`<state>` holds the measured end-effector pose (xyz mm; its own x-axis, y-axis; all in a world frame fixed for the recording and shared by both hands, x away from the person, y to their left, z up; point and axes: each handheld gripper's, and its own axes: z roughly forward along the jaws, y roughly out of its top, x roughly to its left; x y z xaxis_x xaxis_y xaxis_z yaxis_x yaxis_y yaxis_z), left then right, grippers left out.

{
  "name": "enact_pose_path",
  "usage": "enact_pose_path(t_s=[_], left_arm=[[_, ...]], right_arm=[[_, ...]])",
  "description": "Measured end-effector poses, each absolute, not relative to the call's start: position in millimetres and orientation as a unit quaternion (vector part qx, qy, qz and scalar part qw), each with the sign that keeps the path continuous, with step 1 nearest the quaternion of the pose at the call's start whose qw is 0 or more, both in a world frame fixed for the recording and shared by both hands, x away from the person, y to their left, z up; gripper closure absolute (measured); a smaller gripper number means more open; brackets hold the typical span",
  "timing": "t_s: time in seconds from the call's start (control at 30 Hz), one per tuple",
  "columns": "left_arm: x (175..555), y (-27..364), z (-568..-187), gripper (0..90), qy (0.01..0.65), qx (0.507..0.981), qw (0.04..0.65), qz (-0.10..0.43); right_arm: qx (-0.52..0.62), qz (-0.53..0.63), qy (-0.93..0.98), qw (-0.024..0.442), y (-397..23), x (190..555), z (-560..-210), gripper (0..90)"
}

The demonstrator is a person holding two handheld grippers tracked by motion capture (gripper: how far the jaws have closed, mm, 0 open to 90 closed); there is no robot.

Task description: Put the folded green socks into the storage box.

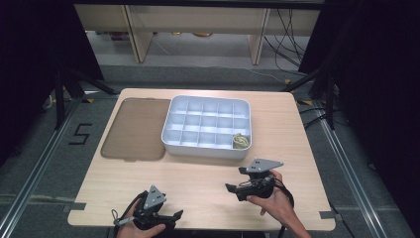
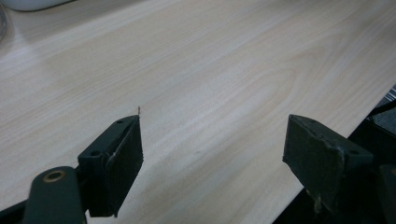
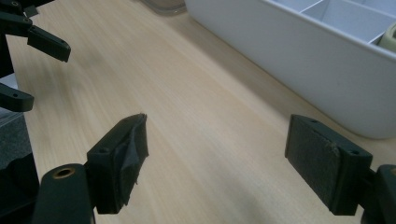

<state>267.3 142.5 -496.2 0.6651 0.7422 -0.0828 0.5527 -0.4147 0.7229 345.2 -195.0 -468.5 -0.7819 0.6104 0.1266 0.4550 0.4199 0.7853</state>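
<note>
Spanning grey floor [image 1: 44, 163], pale wooden table [image 1: 198, 183] with white tray [image 1: 171, 141].

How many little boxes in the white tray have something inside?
1: the compartment at the near right corner of the white tray holds a coiled yellowish bundle. The rest look empty.

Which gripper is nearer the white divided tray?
Right. The right gripper hangs just in front of the white divided tray, near its front right corner; the left gripper sits farther back at the table's near edge.
</note>
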Motion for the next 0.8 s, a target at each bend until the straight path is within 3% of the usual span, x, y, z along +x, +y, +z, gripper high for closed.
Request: enact_pose_path(t_s=[0.8], left_arm=[[257.0,144.2,-498.9,19.1,0.39,0.831,0.376,0.128]], right_arm=[[0.348,0.403,0.842,0.087,-216.8,302.0,-494.2,19.6]])
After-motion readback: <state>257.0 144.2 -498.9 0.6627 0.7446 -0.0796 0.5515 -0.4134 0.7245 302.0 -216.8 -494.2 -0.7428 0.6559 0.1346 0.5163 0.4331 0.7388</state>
